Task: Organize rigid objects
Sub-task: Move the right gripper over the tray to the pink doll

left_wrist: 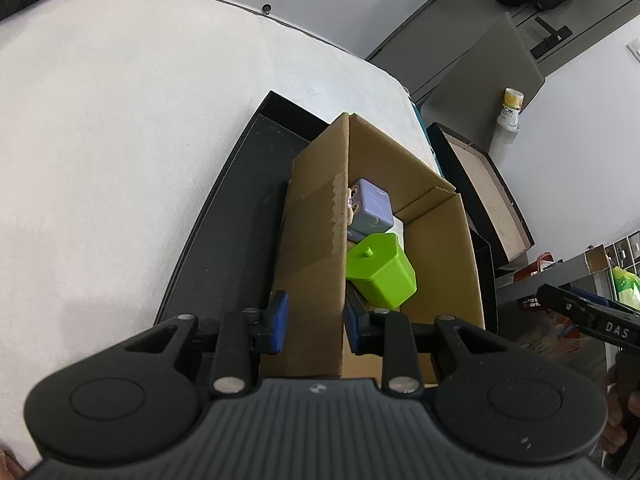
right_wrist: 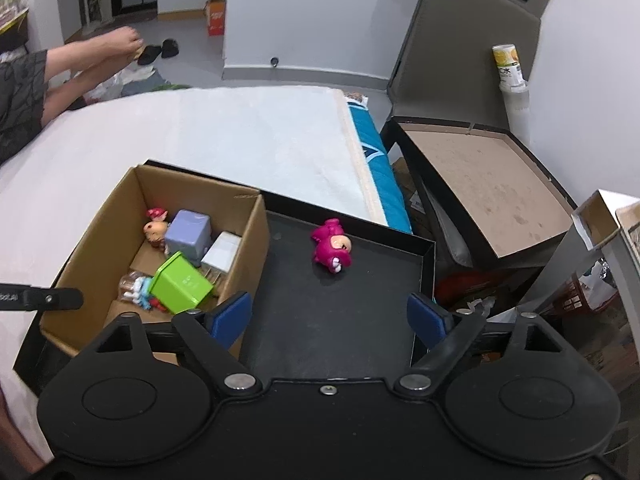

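Our left claw [left_wrist: 316, 320] clamps the cardboard box [left_wrist: 316, 248] wall, box in the black tray [right_wrist: 340, 312] holding green cube [right_wrist: 182, 282] and purple cube [right_wrist: 186, 236], our right claw [right_wrist: 330, 316] gapes empty above the tray near the pink figure [right_wrist: 332, 250].

The box [right_wrist: 100, 248] is plain brown cardboard, the tray [right_wrist: 332, 320] under it matt black. Inside sit a lilac cube [right_wrist: 186, 236], a lime-green tub [right_wrist: 182, 282] and a white block [right_wrist: 222, 252]. On the tray lies a magenta toy [right_wrist: 332, 246] — its face paler. The gripper pads [right_wrist: 230, 314] are blue on black arms.
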